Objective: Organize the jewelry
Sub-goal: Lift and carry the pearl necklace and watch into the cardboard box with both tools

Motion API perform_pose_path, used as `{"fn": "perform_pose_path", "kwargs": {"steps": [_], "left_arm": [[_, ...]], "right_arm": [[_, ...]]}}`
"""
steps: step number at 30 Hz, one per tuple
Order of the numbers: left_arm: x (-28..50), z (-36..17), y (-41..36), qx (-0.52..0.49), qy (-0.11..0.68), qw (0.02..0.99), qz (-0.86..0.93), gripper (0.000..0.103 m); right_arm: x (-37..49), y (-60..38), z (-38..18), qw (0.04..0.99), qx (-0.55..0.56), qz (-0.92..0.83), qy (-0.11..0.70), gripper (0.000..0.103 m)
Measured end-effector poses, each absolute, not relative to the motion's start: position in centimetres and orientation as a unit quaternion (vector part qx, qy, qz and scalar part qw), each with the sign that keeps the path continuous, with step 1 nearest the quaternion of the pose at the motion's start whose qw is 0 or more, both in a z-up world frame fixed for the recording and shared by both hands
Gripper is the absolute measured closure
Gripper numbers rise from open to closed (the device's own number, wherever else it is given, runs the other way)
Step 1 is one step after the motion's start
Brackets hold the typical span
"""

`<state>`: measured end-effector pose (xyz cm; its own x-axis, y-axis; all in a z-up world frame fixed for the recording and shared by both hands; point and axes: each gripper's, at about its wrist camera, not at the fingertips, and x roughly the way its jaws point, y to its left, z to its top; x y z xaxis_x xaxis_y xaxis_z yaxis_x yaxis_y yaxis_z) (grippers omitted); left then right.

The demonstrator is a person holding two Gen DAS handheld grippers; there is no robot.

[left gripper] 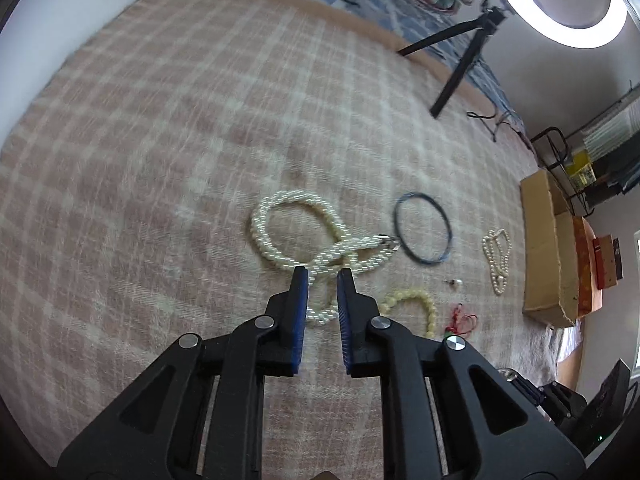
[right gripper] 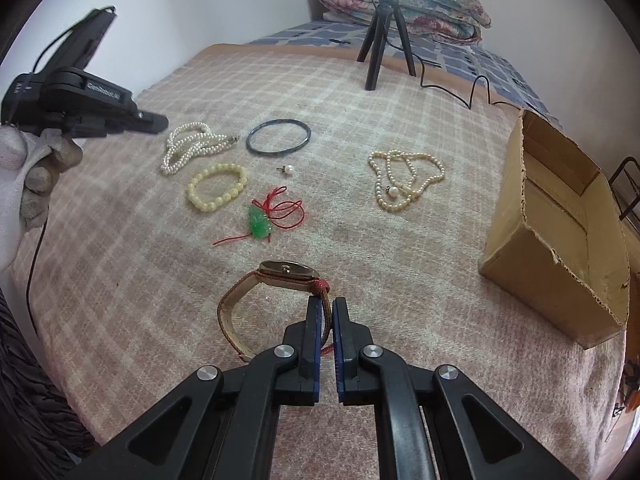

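My right gripper (right gripper: 327, 304) is shut on the brown strap of a gold-cased watch (right gripper: 286, 272), which hangs just above the checked blanket. Farther back, my left gripper (right gripper: 158, 124) hovers at the edge of a multi-strand pearl necklace (right gripper: 192, 146), held by a gloved hand (right gripper: 32, 168). In the left wrist view the left gripper (left gripper: 322, 274) shows a narrow gap between its blue pads. The pearl necklace (left gripper: 288, 224) lies on the blanket beneath that gap, and the pads do not press on it.
Spread on the blanket are a dark bangle (right gripper: 247, 140), a yellow bead bracelet (right gripper: 192, 196), a green pendant on red cord (right gripper: 260, 226), a pearl earring (right gripper: 288, 170) and a thin pearl necklace (right gripper: 378, 188). An open cardboard box (right gripper: 560, 248) stands at the right. A tripod (right gripper: 380, 40) stands behind.
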<state>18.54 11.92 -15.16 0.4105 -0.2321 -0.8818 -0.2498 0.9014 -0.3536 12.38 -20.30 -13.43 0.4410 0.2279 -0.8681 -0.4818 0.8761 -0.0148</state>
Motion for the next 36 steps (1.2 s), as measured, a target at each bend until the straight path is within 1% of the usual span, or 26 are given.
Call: {"fn": "perform_pose_path", "kwargs": {"steps": [7,8,9,10,11,13,16,21,23,25,26,27,32,36], "left_arm": [[19.3,-16.9,11.9,-0.225,0.566,0.793,0.012,0.089],[19.4,-17.1,11.7,-0.223,0.569,0.791,0.012,0.085],[19.6,-17.3,11.6,-0.224,0.571,0.790,0.009,0.078],[19.8,-17.4,11.4,-0.223,0.573,0.789,0.007,0.075],[20.0,-17.5,11.1,-0.217,0.576,0.788,0.005,0.074],[20.2,-17.8,10.6,-0.201,0.581,0.789,0.010,0.074],[20.8,-18.4,9.7,-0.158,0.594,0.789,0.019,0.074],[21.2,-18.4,5.7,-0.005,0.583,0.812,0.029,0.075],[20.9,-18.6,3.9,0.046,0.561,0.826,0.037,0.078],[20.8,-18.6,2.9,0.067,0.544,0.836,0.042,0.087],[20.8,-18.7,2.4,0.081,0.533,0.841,0.048,0.094],[20.7,-18.7,2.0,0.087,0.526,0.844,0.051,0.097],[20.4,-17.8,2.7,0.077,0.501,0.860,0.064,0.097],[19.9,-14.7,3.9,0.045,0.468,0.880,0.068,0.097]], "right_arm": [[12.7,-20.5,-13.3,0.840,-0.124,0.210,0.484,0.100],[12.7,-20.5,-13.3,0.841,-0.124,0.210,0.484,0.100],[12.7,-20.5,-13.3,0.841,-0.123,0.211,0.483,0.100],[12.7,-20.5,-13.3,0.841,-0.123,0.212,0.483,0.100],[12.8,-20.5,-13.3,0.840,-0.122,0.212,0.484,0.100],[12.8,-20.5,-13.2,0.841,-0.121,0.211,0.484,0.100],[12.8,-20.5,-13.2,0.841,-0.118,0.209,0.484,0.100],[13.1,-20.7,-12.3,0.847,-0.105,0.213,0.475,0.099],[13.2,-20.6,-12.0,0.849,-0.103,0.217,0.471,0.099],[13.4,-20.6,-12.0,0.849,-0.101,0.217,0.470,0.099],[13.5,-20.7,-12.0,0.849,-0.101,0.217,0.471,0.099],[13.7,-20.7,-12.0,0.850,-0.100,0.216,0.471,0.099],[14.0,-21.2,-11.0,0.859,-0.098,0.210,0.457,0.099],[14.1,-22.1,-9.9,0.869,-0.089,0.203,0.443,0.099]]}}
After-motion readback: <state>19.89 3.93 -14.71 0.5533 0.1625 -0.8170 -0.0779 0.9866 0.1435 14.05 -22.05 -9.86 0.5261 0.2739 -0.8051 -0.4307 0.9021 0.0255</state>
